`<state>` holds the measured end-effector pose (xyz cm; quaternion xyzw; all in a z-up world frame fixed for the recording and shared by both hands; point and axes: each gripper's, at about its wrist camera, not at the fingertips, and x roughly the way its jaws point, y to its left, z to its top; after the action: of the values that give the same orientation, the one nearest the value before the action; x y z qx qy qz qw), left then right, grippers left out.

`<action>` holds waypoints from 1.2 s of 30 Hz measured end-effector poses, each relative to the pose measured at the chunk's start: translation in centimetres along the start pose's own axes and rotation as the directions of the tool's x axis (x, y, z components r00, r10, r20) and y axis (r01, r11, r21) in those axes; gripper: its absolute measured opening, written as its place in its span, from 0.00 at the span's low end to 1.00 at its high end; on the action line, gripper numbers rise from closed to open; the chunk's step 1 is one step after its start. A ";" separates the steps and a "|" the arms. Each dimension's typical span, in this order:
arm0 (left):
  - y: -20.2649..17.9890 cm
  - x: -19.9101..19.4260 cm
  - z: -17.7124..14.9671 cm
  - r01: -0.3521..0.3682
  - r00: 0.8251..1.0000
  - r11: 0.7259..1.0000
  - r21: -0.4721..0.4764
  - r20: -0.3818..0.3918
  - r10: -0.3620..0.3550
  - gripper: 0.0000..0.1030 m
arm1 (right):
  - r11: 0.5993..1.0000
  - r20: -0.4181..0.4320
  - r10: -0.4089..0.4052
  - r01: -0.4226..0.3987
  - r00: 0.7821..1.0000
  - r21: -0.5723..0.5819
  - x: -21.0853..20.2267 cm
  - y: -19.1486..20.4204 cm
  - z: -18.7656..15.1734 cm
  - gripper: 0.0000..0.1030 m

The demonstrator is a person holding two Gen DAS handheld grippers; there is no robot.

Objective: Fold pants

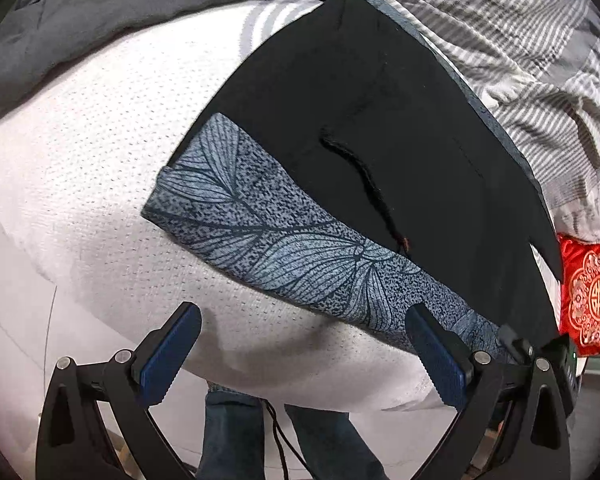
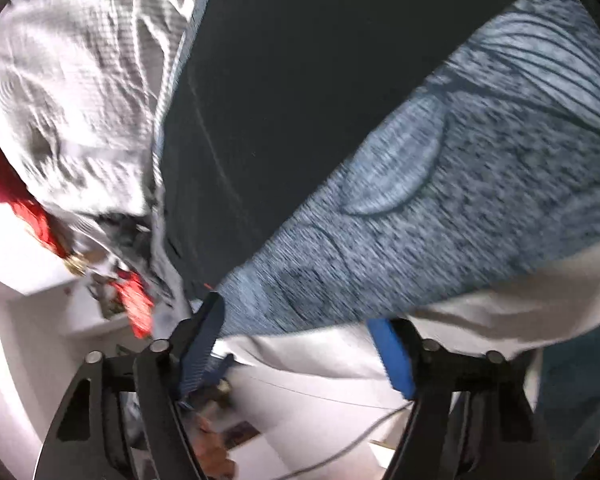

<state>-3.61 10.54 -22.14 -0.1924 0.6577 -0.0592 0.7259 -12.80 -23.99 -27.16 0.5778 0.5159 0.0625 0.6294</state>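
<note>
The pants [image 1: 380, 128] are black with a blue-grey leaf-print band [image 1: 284, 248] along their near edge. They lie flat on a white textured mattress [image 1: 100, 160]. A black drawstring [image 1: 364, 176] lies on the black cloth. My left gripper [image 1: 300, 348] is open and empty, just short of the printed band. In the blurred right wrist view the pants [image 2: 300, 100] and the printed band [image 2: 440, 200] fill the frame. My right gripper [image 2: 304, 336] is open at the band's near edge, holding nothing.
A grey-and-white striped duvet [image 1: 500, 40] is bunched behind the pants. A dark grey blanket [image 1: 100, 8] lies at the far left. A red embroidered cushion [image 1: 588, 296] sits at the right. The person's jeans-clad legs [image 1: 260, 440] stand at the bed's edge.
</note>
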 end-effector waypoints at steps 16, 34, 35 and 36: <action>-0.7 0.8 1.2 0.193 0.980 0.971 -0.142 -0.013 -0.196 0.99 | 0.989 -0.035 0.145 -0.144 0.989 0.023 -1.1 3.5 0.6 0.21; -3.3 -2.9 4.3 0.185 0.981 0.981 -0.051 0.068 -0.182 0.23 | 0.996 -0.063 0.080 -0.083 0.995 -0.034 -2.5 6.6 2.0 0.15; -3.8 -3.2 4.6 0.185 0.981 0.982 -0.035 0.071 -0.182 0.23 | 0.996 -0.063 0.074 -0.076 0.995 -0.045 -2.7 7.2 2.2 0.15; -4.2 -3.6 5.0 0.182 0.981 0.983 -0.018 0.070 -0.181 0.23 | 0.996 -0.063 0.067 -0.071 0.996 -0.059 -2.9 7.9 2.4 0.15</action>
<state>1.53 8.87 -16.98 -0.2622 0.6130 -0.1107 0.7371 -8.34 -24.96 -19.76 0.5735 0.5125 0.1176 0.6282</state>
